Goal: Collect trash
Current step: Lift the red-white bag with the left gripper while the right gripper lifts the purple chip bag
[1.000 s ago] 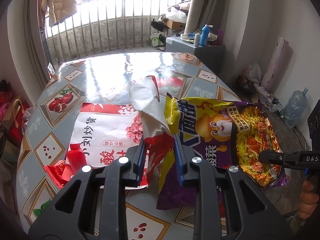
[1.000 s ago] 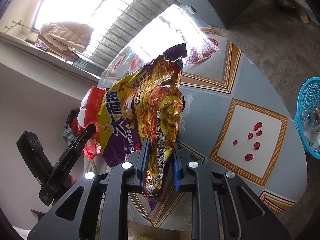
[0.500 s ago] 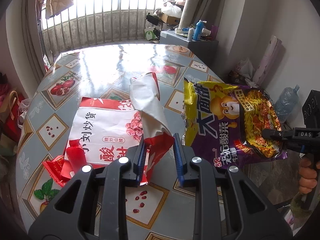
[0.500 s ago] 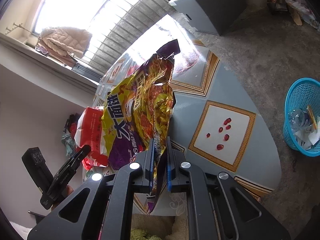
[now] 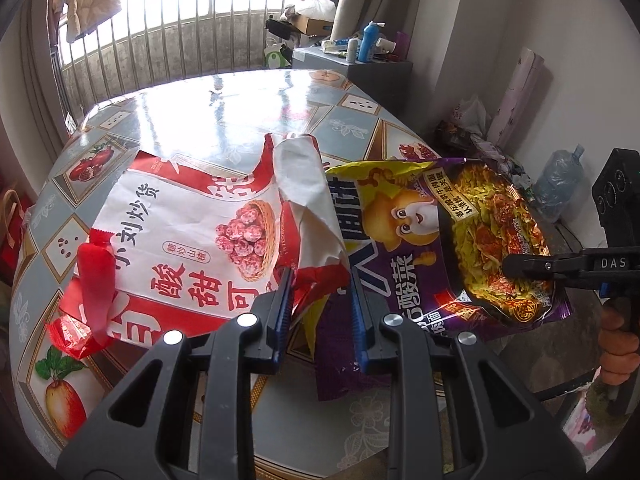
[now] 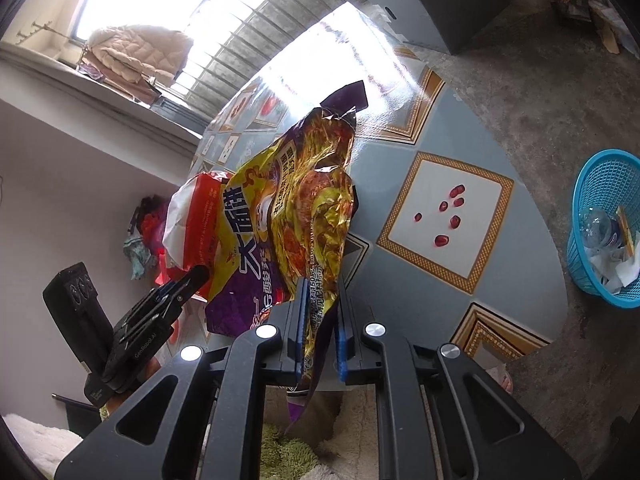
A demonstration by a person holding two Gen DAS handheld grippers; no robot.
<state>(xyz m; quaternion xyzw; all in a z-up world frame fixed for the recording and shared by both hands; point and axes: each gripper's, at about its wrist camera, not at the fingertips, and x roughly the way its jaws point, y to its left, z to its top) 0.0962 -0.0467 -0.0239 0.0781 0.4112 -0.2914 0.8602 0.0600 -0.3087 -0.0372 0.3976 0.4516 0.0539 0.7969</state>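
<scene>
My left gripper (image 5: 320, 300) is shut on the crumpled corner of a red and white snack bag (image 5: 188, 236) that lies on the round patterned table (image 5: 224, 104). My right gripper (image 6: 320, 332) is shut on the edge of a purple and yellow noodle bag (image 6: 296, 216), held up over the table's edge. The noodle bag (image 5: 448, 248) shows in the left wrist view, overlapping my left fingers, with the right gripper (image 5: 516, 266) clamped on its right side. A small red wrapper (image 5: 94, 280) lies on the red and white bag.
A blue basket (image 6: 600, 264) with a bottle and paper stands on the floor right of the table. A grey cabinet (image 5: 352, 66) with bottles stands behind the table. A water jug (image 5: 560, 184) and clutter line the right wall.
The right gripper's jaws have widened slightly but still hold the noodle bag, which has swung back left toward my left gripper. The left gripper keeps its hold on the red and white bag.
</scene>
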